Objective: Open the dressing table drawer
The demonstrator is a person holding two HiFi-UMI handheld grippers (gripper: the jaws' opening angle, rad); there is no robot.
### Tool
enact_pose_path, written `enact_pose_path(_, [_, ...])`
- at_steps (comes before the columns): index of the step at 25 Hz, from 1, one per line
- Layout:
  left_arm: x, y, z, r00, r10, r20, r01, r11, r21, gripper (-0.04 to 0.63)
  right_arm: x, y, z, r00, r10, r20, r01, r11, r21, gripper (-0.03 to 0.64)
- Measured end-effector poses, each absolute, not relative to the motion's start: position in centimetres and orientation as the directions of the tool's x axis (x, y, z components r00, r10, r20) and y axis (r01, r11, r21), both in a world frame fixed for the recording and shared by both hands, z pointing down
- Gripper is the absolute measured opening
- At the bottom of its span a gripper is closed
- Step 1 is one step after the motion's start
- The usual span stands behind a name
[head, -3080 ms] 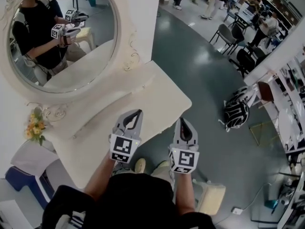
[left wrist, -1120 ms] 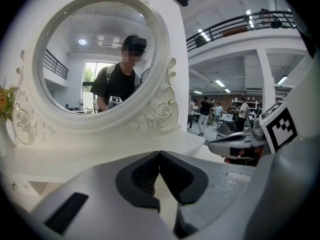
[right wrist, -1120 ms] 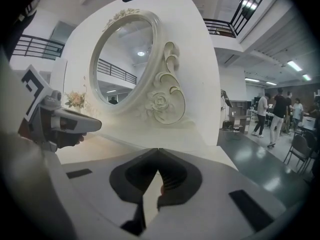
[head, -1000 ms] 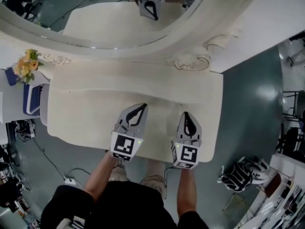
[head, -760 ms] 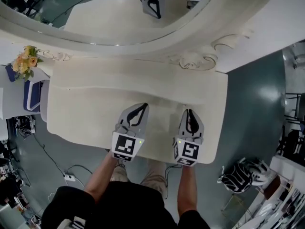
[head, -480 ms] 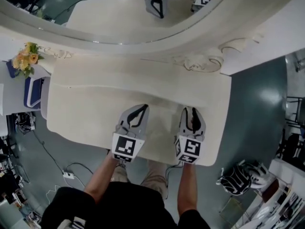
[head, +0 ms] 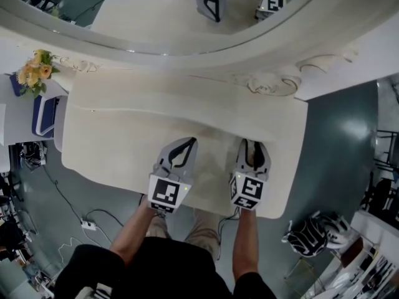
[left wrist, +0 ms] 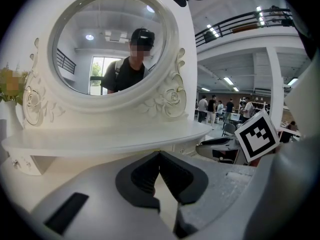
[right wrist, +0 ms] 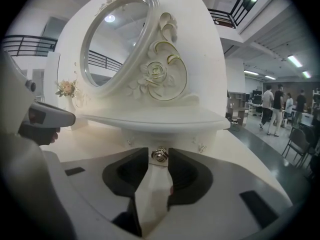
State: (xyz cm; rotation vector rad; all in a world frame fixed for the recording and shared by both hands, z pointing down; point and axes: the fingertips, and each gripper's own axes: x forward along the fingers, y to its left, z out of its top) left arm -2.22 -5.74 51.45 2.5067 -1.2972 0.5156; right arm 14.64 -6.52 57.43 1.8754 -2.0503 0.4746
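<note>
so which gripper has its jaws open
The right gripper: its jaws have just been opening, nothing between them; on the left gripper the tips touch.

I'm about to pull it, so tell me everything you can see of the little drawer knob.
The drawer knob is small, round, shiny metal, silvery with a brassy tint. It juts from the cream drawer front under the upper shelf. Nothing touches it: the right hand-held gripper, jaws just opening and empty, lines up short of it.

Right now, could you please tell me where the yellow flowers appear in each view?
Head view: yellow flowers upper left, off the dressing table's left end.
Left gripper view: far left edge, blurred.
Right gripper view: left of centre, left of the oval mirror.
Shared landmark: the oval mirror.
</note>
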Motion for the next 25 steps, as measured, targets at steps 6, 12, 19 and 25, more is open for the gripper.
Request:
enact_pose_path(6, [-2.4, -5.7, 51.7, 0.537, -0.725, 0.431, -0.822, -0.565, 0.076, 0.003, 14.8, -6.6, 57.5, -0.061, -0.894, 0.444, -0.998, 0.065, -0.005, 0.103])
enact_pose_path(12, [-2.5, -6.1, 51.5, 0.544, -0.724, 0.423, -0.816, -0.573, 0.068, 0.003, 14.8, -6.6, 57.5, -0.053, -0.895, 0.443, -0.999, 0.052, -0.013, 0.098])
enact_pose_path(19, [-2.4, -5.8, 51.5, 0.555, -0.715, 0.425, -0.807, -0.587, 0.066, 0.003, 14.8, -6.3, 57.5, -0.048, -0.894, 0.446, -0.999, 0.046, -0.016, 0.097])
enact_pose_path(25, [-2.2, -5.3, 51.7, 0.566, -0.703, 0.431, -0.797, -0.6, 0.068, 0.003, 14.7, -5.2, 57.4, -0.046, -0.896, 0.441, -0.999, 0.044, -0.016, 0.097])
